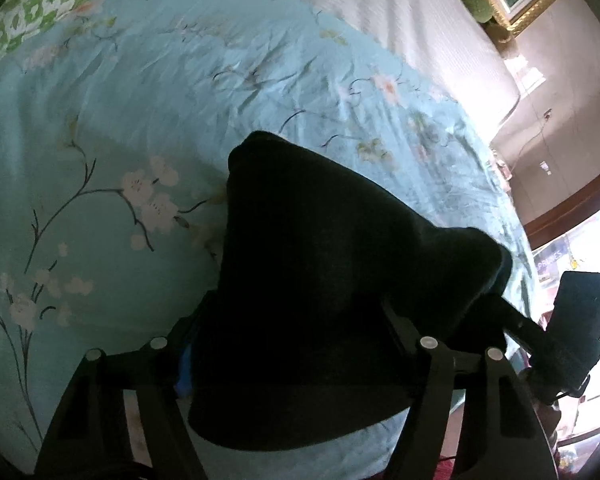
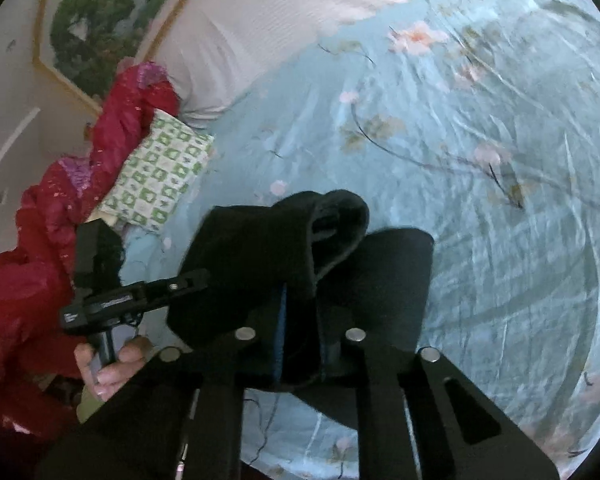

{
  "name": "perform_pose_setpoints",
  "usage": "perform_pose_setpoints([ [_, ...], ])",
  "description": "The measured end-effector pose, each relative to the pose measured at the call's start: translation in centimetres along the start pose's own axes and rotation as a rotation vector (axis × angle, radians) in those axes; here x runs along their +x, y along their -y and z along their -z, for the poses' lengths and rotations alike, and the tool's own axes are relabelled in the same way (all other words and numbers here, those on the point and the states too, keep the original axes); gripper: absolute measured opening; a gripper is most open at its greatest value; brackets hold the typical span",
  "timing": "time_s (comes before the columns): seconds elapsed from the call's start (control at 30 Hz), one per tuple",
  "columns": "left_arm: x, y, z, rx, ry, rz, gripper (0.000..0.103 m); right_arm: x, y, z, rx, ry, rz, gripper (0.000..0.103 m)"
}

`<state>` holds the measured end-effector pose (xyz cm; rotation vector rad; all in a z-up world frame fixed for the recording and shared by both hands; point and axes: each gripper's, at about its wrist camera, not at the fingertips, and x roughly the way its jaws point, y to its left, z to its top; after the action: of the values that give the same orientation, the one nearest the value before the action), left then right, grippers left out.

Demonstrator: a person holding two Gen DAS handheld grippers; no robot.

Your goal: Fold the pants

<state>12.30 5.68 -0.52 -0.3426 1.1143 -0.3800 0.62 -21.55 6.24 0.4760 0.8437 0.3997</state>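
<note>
I had both the left gripper (image 1: 296, 344) and right gripper (image 2: 300, 340) clamped on the black pants (image 1: 320, 272), low in frame; uneven pulls could skew the fold.

Floral teal bedsheet (image 1: 140, 120), framed painting (image 2: 88, 20), bright window (image 1: 588, 248)

Black pants (image 1: 324, 280), light-blue floral bedspread (image 1: 140, 120)

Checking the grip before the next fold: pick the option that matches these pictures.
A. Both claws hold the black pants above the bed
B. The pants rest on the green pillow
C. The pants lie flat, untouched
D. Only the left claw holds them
A: the black pants bunch in the left claw, and the right claw pinches them too, above the blue flowered bed.
</note>
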Motion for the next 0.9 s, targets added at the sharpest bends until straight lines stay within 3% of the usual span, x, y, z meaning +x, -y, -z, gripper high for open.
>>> perform_pose_setpoints([
  [0.1, -1.0, 0.9, 0.0, 0.038, 0.01, -0.01, 0.073, -2.0, -0.6, -0.6, -0.013, 0.043, -0.015, 0.011],
  [0.27, 0.5, 1.6, 0.2, 0.075, -0.005, -0.088, 0.075, -1.4, 0.8, -0.3, -0.01, -0.012, 0.062, 0.013],
  [0.37, 1.2, 1.5, 0.5, 0.092, -0.012, -0.112, 0.076, 0.4, 2.8, 1.0, 0.059, -0.063, 0.133, 0.027],
  [0.47, 1.1, 1.2, 0.5, 0.088, -0.016, -0.103, 0.076, 0.1, 3.4, 1.1, 0.104, -0.045, 0.103, 0.036],
  [0.57, 0.6, 1.0, 0.0, 0.084, -0.006, -0.101, 0.076, -0.3, 3.4, 0.8, 0.105, -0.038, 0.118, 0.058],
  [0.6, 0.5, 1.0, -0.1, 0.082, -0.002, -0.099, 0.076, -0.5, 3.5, 0.8, 0.107, -0.026, 0.105, 0.06],
  [0.7, 0.9, 0.6, -0.6, 0.064, -0.004, -0.087, 0.076, -0.2, 3.7, 0.6, 0.131, -0.022, 0.068, 0.063],
  [0.9, 2.2, -1.1, -0.4, 0.014, -0.024, -0.064, 0.076, 1.1, 4.9, 1.8, 0.122, -0.037, 0.088, 0.063],
])
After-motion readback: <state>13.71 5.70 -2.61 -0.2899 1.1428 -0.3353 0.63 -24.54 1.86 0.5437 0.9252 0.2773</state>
